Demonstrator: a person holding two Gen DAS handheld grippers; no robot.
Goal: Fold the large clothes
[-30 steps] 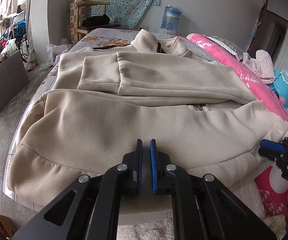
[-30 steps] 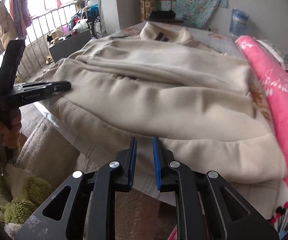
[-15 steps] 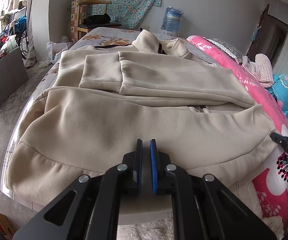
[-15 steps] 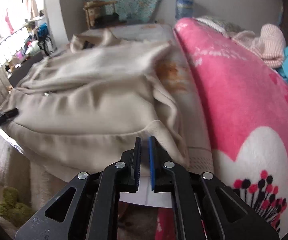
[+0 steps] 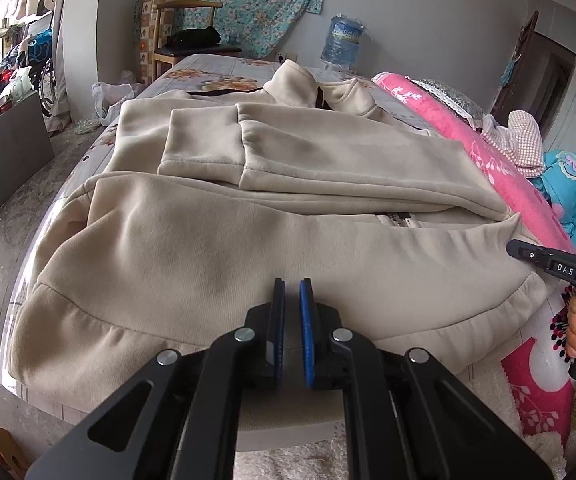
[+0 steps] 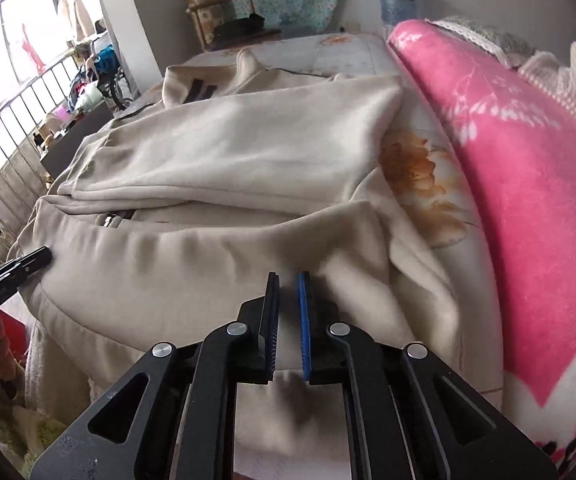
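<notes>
A large beige zip jacket [image 5: 215, 232] lies spread across the bed, its sleeves folded over the front and its collar at the far end. It also shows in the right wrist view [image 6: 215, 184]. My left gripper [image 5: 292, 292] hovers over the jacket's near hem with its jaws nearly closed and nothing between them. My right gripper [image 6: 288, 284] hovers over the hem's right corner, jaws a narrow gap apart and empty. The right gripper also shows at the right edge of the left wrist view [image 5: 516, 247]. The left gripper's tip shows at the left of the right wrist view [image 6: 43, 255].
A pink flowered blanket [image 6: 520, 184] lies along the jacket's right side, with checked and blue clothes [image 5: 528, 140] beyond it. A wooden chair [image 5: 183, 32] and a water bottle [image 5: 344, 40] stand behind the bed. A dark board [image 5: 3, 152] leans on the floor at left.
My right gripper has swung from the jacket's near middle to its right hem corner and moved closer, its jaws narrower than a second ago. My left gripper has stayed almost still.
</notes>
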